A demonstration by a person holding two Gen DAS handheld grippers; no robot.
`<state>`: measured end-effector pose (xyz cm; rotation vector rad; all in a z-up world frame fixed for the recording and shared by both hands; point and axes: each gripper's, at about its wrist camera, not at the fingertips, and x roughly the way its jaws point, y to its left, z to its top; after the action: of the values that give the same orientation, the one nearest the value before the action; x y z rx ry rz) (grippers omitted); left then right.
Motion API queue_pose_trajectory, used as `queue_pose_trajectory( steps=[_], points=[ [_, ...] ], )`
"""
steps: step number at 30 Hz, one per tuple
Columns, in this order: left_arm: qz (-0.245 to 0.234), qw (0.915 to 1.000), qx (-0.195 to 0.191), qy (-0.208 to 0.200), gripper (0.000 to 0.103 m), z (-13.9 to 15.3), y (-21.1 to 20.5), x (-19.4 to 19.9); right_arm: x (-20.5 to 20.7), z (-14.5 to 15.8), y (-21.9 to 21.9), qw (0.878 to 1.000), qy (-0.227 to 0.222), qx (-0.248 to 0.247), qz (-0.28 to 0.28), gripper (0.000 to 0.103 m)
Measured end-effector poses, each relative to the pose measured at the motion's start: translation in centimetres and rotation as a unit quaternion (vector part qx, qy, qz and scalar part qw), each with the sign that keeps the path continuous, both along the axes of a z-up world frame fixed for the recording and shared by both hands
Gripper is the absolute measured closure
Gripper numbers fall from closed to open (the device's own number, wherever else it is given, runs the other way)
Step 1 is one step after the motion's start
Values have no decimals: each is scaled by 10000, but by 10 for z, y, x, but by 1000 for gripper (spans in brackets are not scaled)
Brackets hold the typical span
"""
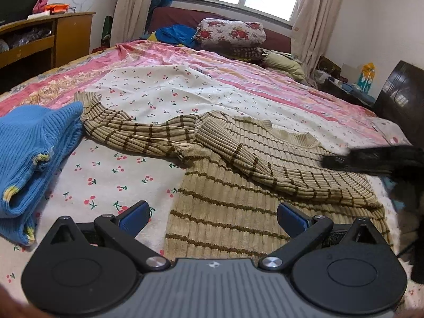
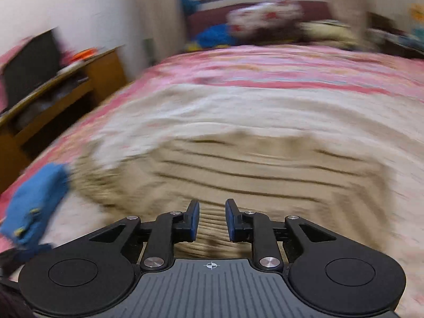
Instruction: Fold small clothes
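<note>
A tan ribbed sweater (image 1: 238,185) with thin brown stripes lies on the bed (image 1: 265,79), spread over a white cloth printed with cherries (image 1: 148,92). Its body lies nearest the camera, one sleeve is folded across the chest, and the other stretches away to the left. At the near left, touching that sleeve's cuff, sits one folded blue knit garment (image 1: 34,145) with yellow trim. So there are two knit garments in all, and two grippers. The left gripper (image 1: 212,217) hovers over the sweater's lower body with its blue-padded fingers spread wide and nothing between them. The right gripper (image 2: 212,220) has its fingers a narrow gap apart, empty, above the striped fabric. The left wrist view is sharp and shows the right gripper as a dark blur at the sweater's right edge, whereas the right wrist view is smeared, leaving only the sweater's stripes and colours readable.
</note>
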<state>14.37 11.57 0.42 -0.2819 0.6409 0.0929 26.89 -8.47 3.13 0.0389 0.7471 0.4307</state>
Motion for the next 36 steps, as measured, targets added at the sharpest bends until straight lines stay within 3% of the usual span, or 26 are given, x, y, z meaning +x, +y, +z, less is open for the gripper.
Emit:
queue_pose_trajectory(
  steps=[4,6,8,16,18,19,25,28,33,36],
  points=[
    [-54,9998,192,2,0,-3,-8,2,11,-22,-49,9911,74,-671,-1150,80],
    [-69,9996,262,34,0,-6,-11,3,16,-35,-69,9854,219,-828,-1472,87],
    [-54,9995,319,68,0,-8,-12,5,15,-38,-80,9865,153,-677,-1481,90],
    [10,9991,406,110,0,-11,-13,7,13,-32,-76,9846,41,-931,-1479,91],
    [16,9991,429,73,0,-10,-11,7,5,-24,-72,9817,-141,-1042,-1589,88],
    [29,9990,455,37,0,-8,-10,6,1,-20,-68,9816,-275,-1095,-1542,81],
    [260,9987,428,-68,0,-1,5,5,-28,2,-12,9915,-852,-936,-292,79],
    [384,9986,360,-108,0,2,15,4,-32,4,23,9934,-760,-619,602,80],
    [573,9977,320,-185,0,7,31,2,-45,-12,81,9761,-933,-990,1696,80],
    [613,9977,205,-182,0,7,37,2,-46,-18,99,9705,-991,-1139,1878,81]
  ],
)
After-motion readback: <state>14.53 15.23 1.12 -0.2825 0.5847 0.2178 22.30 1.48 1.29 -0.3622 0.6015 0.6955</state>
